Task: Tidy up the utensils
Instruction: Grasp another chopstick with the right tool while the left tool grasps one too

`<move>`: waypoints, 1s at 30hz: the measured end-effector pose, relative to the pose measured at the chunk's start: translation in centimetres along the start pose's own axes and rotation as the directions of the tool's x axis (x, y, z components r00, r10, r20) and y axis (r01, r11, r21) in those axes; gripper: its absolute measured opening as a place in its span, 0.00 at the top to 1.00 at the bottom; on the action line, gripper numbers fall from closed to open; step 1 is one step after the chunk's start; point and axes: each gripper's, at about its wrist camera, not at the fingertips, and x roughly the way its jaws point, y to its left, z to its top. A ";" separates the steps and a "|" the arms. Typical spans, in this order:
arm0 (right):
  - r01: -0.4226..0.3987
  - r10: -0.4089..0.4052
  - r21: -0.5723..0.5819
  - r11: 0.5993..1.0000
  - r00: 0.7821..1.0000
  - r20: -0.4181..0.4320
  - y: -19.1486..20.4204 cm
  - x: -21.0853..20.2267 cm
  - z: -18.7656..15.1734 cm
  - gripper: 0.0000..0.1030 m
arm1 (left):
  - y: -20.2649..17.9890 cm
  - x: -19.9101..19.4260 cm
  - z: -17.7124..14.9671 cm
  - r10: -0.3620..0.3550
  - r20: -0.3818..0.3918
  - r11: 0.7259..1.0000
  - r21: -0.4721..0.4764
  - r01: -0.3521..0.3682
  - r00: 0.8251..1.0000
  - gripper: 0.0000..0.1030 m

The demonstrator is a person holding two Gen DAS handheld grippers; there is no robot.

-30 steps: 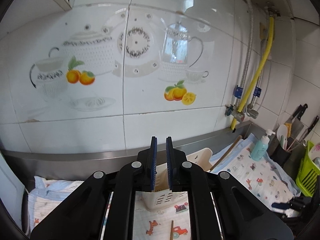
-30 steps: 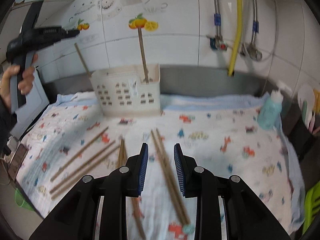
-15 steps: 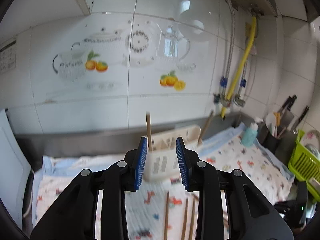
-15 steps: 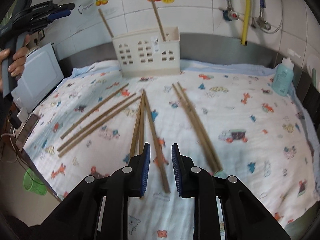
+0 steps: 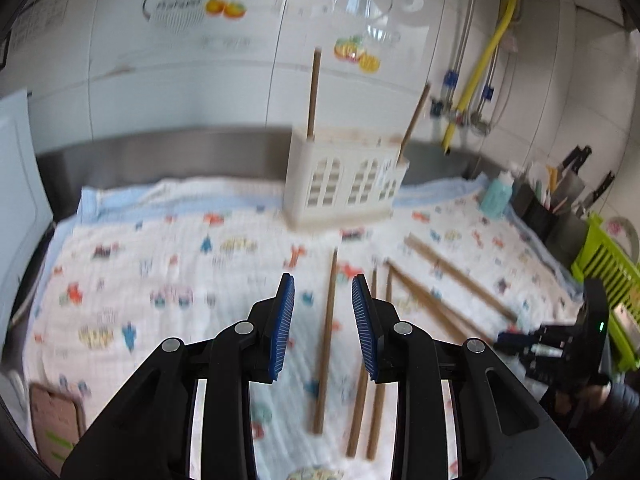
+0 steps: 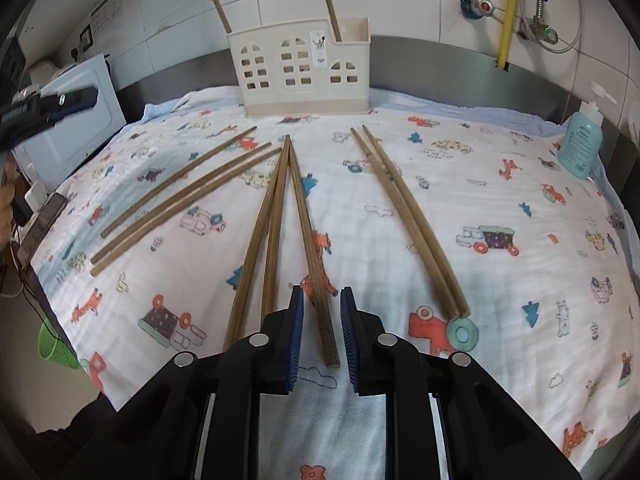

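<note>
A cream utensil holder [image 6: 304, 68] stands at the back of the patterned cloth [image 6: 500, 200], with two wooden chopsticks [image 6: 330, 0] upright in it. Several more chopsticks lie on the cloth in three bunches. My right gripper [image 6: 322, 300] is low over the middle bunch. Its jaws are closing around the near end of one chopstick [image 6: 316, 280], with a gap still on each side. My left gripper [image 5: 323, 292] is open above the cloth, a lying chopstick [image 5: 328, 340] showing between its fingers below. The holder [image 5: 344, 184] stands ahead of it.
A teal soap bottle [image 6: 582, 140] stands at the cloth's right edge and a green basket [image 5: 604, 280] beyond it. A white appliance [image 6: 76, 120] and a phone [image 6: 40, 228] sit at the left. Pipes and a yellow hose [image 6: 506, 8] run down the tiled wall.
My left gripper has opened and drawn back and down from above the holder toward the cloth. My right gripper has sunk onto the middle chopsticks and its jaws have narrowed.
</note>
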 end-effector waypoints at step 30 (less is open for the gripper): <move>0.003 0.000 -0.018 1.000 0.989 0.148 1.5 -4.5 3.4 0.93 | -1.1 7.1 -8.0 0.090 -0.213 0.994 0.085 -0.074 0.973 0.80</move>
